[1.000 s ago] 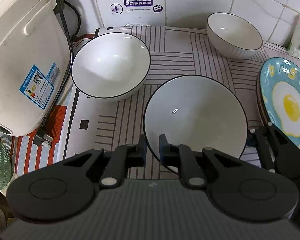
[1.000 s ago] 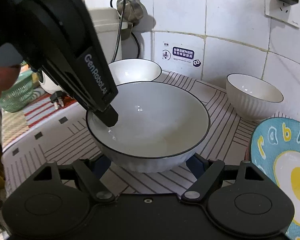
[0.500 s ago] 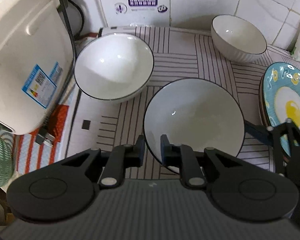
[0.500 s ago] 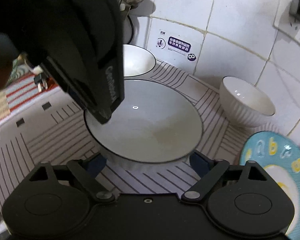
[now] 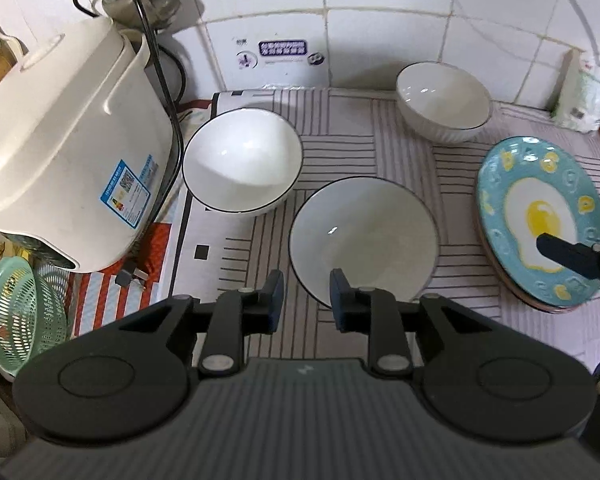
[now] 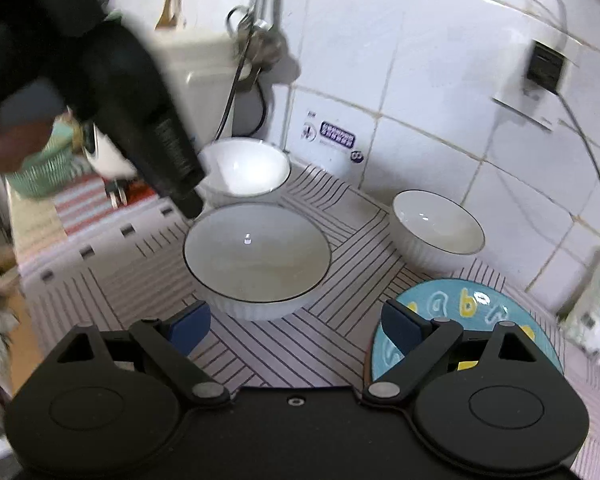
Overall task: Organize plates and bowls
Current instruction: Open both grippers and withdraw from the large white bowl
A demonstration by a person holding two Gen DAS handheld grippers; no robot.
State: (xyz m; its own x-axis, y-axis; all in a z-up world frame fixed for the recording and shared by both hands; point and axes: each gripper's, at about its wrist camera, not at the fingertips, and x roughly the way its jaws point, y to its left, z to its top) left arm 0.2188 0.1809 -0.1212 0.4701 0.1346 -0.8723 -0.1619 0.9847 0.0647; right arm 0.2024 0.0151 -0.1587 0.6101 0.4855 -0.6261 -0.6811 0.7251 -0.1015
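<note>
Bowls sit apart on the striped mat (image 5: 340,148); the left gripper (image 5: 306,294), jaws narrowly parted, straddles the near bowl (image 5: 363,240) rim. The right gripper (image 6: 296,326) gapes wide, holding nothing.

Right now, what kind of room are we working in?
Most likely a home kitchen counter: a rice cooker stands against the white tiled wall, and bowls and an egg-patterned plate sit on a striped mat.

— Behind the counter? White tiled wall (image 5: 380,20) with a purple sticker (image 5: 282,49) and a socket (image 6: 545,67).
— And underfoot? Striped mat (image 5: 340,148). Cream rice cooker (image 5: 60,152) at left, green basket (image 5: 16,316) beside.
</note>
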